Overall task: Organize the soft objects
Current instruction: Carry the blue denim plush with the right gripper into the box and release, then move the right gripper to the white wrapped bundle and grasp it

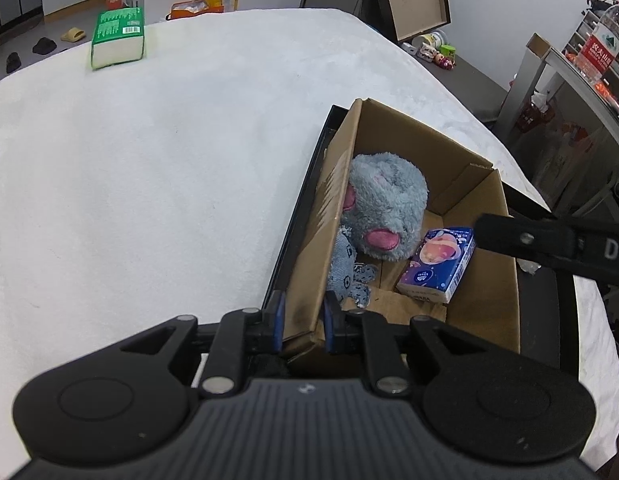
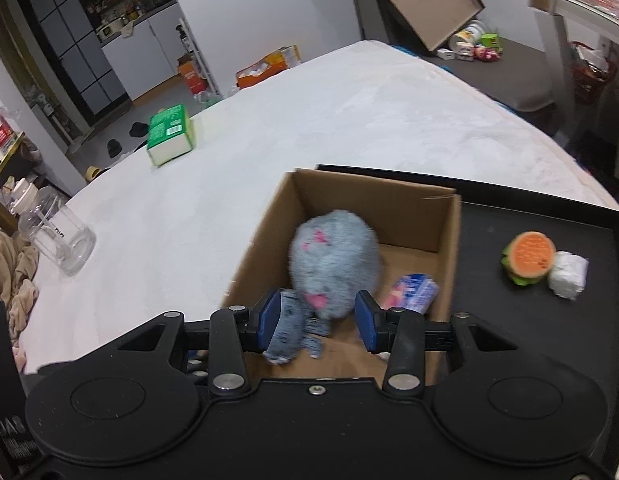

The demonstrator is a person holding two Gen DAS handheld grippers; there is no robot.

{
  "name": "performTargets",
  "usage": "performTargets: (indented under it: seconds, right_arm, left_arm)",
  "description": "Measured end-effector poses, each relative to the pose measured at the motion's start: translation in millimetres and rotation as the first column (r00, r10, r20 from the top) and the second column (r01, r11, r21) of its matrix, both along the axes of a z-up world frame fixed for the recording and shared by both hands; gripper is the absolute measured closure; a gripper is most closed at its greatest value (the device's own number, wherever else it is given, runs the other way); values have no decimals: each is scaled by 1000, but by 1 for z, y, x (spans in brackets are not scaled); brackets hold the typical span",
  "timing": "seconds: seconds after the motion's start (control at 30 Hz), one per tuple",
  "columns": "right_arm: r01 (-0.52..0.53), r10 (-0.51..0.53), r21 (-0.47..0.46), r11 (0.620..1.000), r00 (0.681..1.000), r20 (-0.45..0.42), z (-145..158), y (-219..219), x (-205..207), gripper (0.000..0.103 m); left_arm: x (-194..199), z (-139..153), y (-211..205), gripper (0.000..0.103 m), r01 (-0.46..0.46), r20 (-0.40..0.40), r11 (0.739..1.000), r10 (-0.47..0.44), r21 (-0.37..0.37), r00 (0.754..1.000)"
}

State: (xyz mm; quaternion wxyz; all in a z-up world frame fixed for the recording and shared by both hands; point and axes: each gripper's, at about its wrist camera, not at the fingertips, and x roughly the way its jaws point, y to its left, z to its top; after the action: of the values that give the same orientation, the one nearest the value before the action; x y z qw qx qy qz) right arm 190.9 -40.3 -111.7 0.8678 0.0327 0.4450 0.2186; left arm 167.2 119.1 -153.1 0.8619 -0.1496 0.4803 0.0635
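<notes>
Left tool (image 1: 304, 322) pinches the near flap of the cardboard box (image 1: 485, 280); right tool (image 2: 316, 322) hangs part-open and empty above it. Just ahead inside lie a denim toy (image 2: 285, 332), a fluffy round grey plush (image 1: 383, 210) and a glossy tissue pack (image 1: 437, 266). Far beyond, on the white worktop (image 1: 169, 160), a green pack (image 1: 117, 36).

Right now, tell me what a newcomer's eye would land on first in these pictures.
The fluffy grey plush toy with pink paws fills the far end of the open cardboard box, a purple tissue pack beside it. The left gripper pinches the box's near wall. Far across the white cover lies a green tissue pack.
</notes>
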Motion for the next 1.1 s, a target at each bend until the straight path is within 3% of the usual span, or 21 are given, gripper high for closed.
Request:
performTargets:
  seconds: [0.13,0.4,0.8,1.1]
  right_arm:
    - [21,-21,-9,1000,1000,1,1,-19,2,61]
    - [61,-61,-11,998,998,18,5,-59,9,61]
    - [138,-138,12,990,990,8,7,-118,28,54]
    - [205,-205,61,977,979,-13,2,-148,49,53]
  left_arm:
    - [3,5,-7,80,15,-3,1000,-15,19,1000]
    - [8,13,-21,58,30,-5,998,-30,63,1000]
    - [17,28,-37,44,17,-7,990,-16,137,1000]
    - [29,26,-52,41,28,-31,985,-23,171,999]
